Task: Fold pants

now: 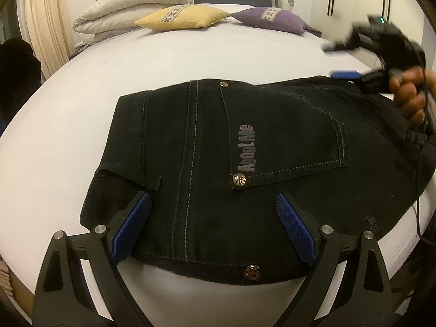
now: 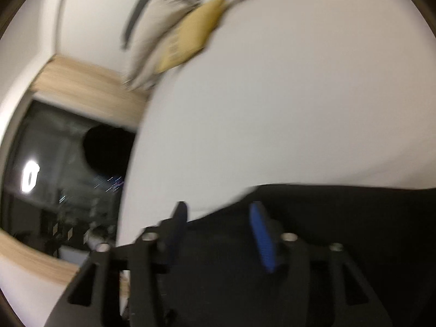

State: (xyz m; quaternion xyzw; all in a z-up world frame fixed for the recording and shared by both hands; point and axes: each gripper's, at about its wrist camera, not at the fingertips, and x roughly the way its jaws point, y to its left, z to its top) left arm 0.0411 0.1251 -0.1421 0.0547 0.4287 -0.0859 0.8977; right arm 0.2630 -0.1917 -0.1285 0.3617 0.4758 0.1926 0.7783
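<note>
Black pants (image 1: pixel 245 163) lie folded on the white bed (image 1: pixel 81 109), back pocket with grey "AboutMe" lettering facing up. My left gripper (image 1: pixel 214 199) is open, its blue pads (image 1: pixel 130 226) spread over the near part of the pants, holding nothing. My right gripper (image 2: pixel 218 207) is open and tilted, hovering over the pants' edge (image 2: pixel 340 218); its view is blurred by motion. In the left wrist view the right gripper (image 1: pixel 338 60) shows at the upper right above the pants, held by a hand.
A yellow cushion (image 1: pixel 182 17), a purple cushion (image 1: pixel 272 19) and stacked beige pillows (image 1: pixel 136 2) lie at the head of the bed. Beige curtains (image 1: pixel 46 27) hang at the left. A dark window (image 2: pixel 54 177) shows beyond the bed's edge.
</note>
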